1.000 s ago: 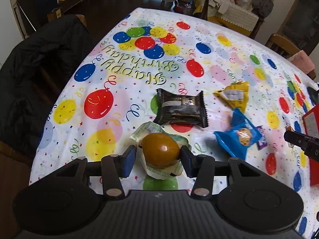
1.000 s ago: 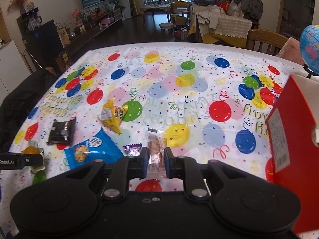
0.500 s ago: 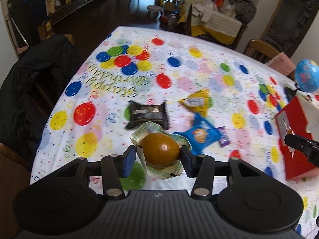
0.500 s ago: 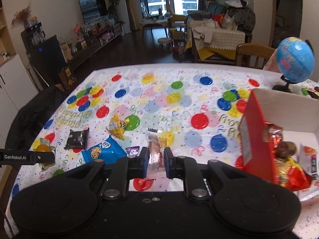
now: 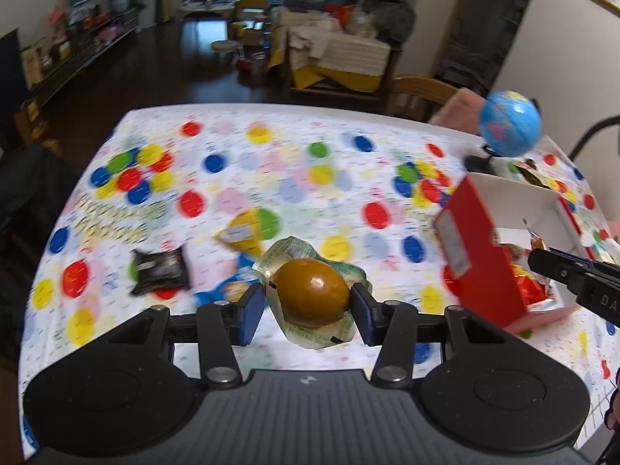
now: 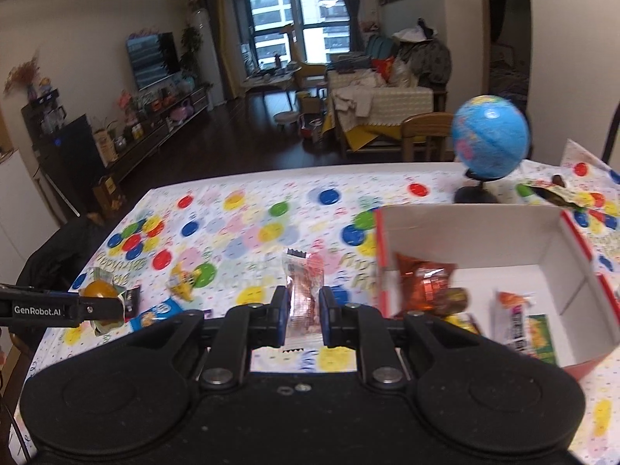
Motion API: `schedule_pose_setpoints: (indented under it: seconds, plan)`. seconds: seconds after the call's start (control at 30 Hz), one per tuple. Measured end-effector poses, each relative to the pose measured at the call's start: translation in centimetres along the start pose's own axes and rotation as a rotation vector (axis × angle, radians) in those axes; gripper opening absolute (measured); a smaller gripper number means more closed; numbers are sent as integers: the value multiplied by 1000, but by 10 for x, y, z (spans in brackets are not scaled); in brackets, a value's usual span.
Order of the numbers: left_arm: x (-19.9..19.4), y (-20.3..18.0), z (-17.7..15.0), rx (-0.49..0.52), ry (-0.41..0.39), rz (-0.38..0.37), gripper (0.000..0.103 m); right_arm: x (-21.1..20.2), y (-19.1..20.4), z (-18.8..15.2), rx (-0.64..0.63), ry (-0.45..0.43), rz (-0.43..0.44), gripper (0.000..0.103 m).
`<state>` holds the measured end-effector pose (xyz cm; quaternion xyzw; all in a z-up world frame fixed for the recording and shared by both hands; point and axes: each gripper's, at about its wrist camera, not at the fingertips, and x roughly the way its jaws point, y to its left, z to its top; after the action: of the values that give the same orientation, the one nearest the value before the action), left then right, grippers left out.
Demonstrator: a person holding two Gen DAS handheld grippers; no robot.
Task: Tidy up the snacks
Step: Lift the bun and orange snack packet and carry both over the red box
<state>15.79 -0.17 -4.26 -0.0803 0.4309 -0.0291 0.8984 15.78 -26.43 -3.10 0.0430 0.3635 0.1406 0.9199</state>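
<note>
My left gripper (image 5: 308, 308) is shut on a brown egg snack in a green-printed clear wrapper (image 5: 312, 290), held above the table. My right gripper (image 6: 302, 314) is shut on a clear-wrapped brown snack bar (image 6: 303, 296), held left of the red box (image 6: 480, 232). The box is open, white inside, and holds several snacks. It also shows at the right in the left wrist view (image 5: 488, 283). On the cloth lie a black packet (image 5: 159, 271), a yellow packet (image 5: 242, 234) and a blue cookie packet (image 5: 228, 290).
A balloon-print tablecloth (image 5: 310, 178) covers the table. A blue globe (image 6: 490, 141) stands behind the box, with a dark wrapper (image 6: 554, 193) beside it. A black jacket on a chair (image 6: 54, 255) is at the left edge. A wooden chair (image 6: 424, 131) stands at the far side.
Both grippers have risen and swung right toward the red box, each still holding its snack. The box interior and the globe have come into view.
</note>
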Motion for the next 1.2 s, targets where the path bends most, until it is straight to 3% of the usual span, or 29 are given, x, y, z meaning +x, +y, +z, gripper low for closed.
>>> schedule_pose_setpoints:
  seconds: [0.6,1.2]
  plan:
    - [35,-155,18,206,29,-126,48,-27,-119,-3,77,-38,-102,15]
    - [109,-265,23,372,109,-136,48,-5,-213,-20,149,42,-166,15]
